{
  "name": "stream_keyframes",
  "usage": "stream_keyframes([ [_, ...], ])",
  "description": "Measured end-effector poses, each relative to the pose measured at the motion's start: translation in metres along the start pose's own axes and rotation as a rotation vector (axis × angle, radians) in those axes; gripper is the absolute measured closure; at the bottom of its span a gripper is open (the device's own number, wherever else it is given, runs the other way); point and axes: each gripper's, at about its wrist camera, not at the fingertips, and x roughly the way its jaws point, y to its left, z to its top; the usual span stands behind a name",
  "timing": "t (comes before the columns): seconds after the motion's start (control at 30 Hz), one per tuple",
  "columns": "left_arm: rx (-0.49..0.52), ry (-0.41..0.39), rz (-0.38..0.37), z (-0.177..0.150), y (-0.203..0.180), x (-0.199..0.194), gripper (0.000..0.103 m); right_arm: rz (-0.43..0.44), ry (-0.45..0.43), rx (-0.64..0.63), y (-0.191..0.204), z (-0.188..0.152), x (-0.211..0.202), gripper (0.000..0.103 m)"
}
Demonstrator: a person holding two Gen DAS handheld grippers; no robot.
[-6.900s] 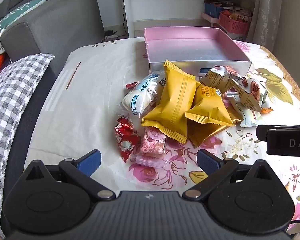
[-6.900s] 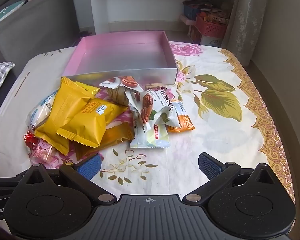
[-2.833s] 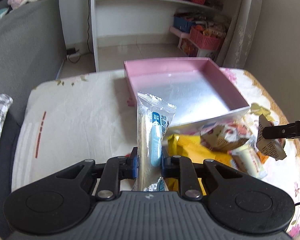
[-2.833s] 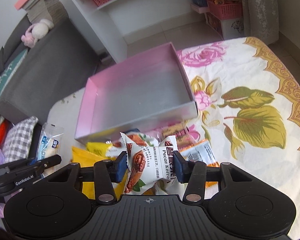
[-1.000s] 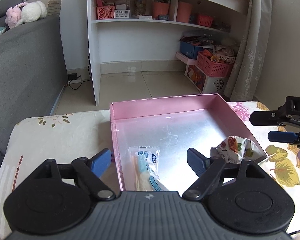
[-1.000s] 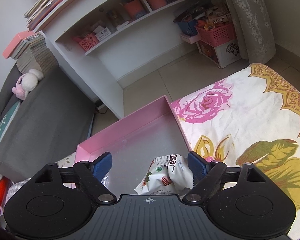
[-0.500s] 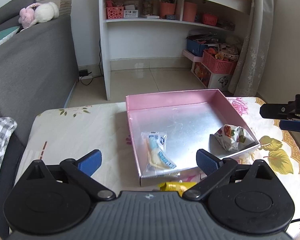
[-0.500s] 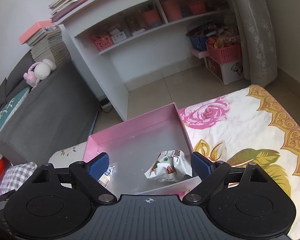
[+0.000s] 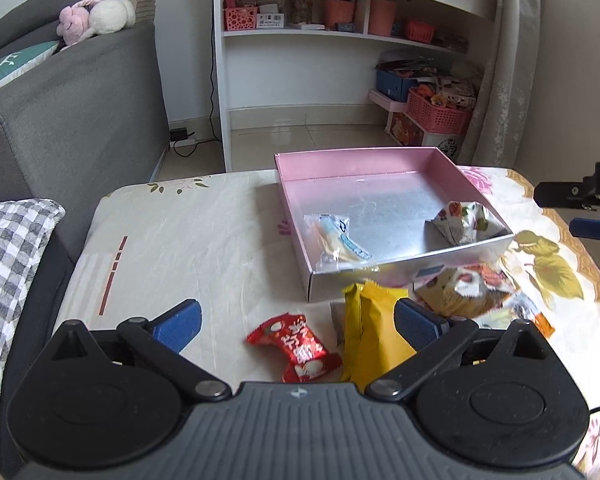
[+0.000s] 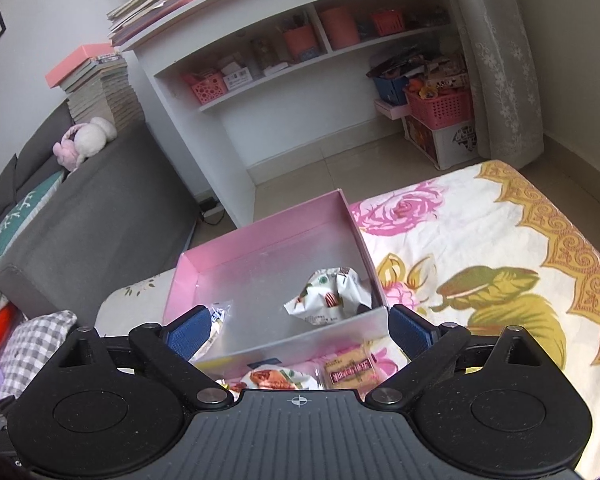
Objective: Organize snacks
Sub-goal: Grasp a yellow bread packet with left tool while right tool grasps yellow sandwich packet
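On the table (image 9: 188, 220), under a floral cloth, the pink box (image 9: 364, 158) sits toward twelve o'clock of the left gripper (image 9: 296, 326); its near wall stands just beyond the loose snacks; two packets lie inside: a clear blue-printed packet (image 9: 336, 236) at the near left corner, and a white nut packet (image 9: 462, 222) against the right wall at the near right corner; the silver floor between and behind them is bare. The left jaws are spread wide with nothing gripped; a red candy (image 9: 300, 346) and a yellow packet (image 9: 370, 332) lie on the cloth between them. The right gripper (image 10: 300, 330) has just been widening its jaws, nothing pressed between them; the box's near wall crosses that gap. At nine o'clock the cloth runs bare to the table's edge.
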Motion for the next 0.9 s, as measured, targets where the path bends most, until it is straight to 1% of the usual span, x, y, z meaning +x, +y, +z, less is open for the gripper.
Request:
stream_keyframes([
  [0.07, 0.011, -0.004, -0.01, -0.006, 0.002, -0.003, 0.0, 0.0, -0.002, -0.006, -0.001, -0.004, -0.003, 0.006],
  [0.2, 0.017, 0.006, -0.023, -0.017, 0.006, -0.004, 0.0, -0.002, -0.011, -0.069, 0.004, -0.015, -0.008, 0.006],
  [0.3, 0.019, 0.018, -0.042, -0.025, 0.011, -0.003, 0.0, 0.01, -0.012, -0.13, 0.012, -0.025, -0.012, 0.005],
  [0.5, 0.048, 0.028, -0.051, -0.039, 0.019, 0.001, 0.0, 0.038, 0.006, -0.271, 0.025, -0.049, -0.016, 0.003],
  [0.7, 0.066, 0.014, -0.076, -0.047, 0.021, 0.001, 0.0, 0.045, 0.028, -0.387, 0.041, -0.068, -0.012, 0.003],
  [0.83, 0.072, -0.005, -0.128, -0.048, 0.016, -0.001, 0.001, 0.063, 0.058, -0.397, 0.047, -0.074, -0.007, 0.003],
  [0.9, 0.085, -0.009, -0.173, -0.049, 0.013, -0.001, 0.004, 0.078, 0.096, -0.37, 0.047, -0.075, -0.002, 0.003],
])
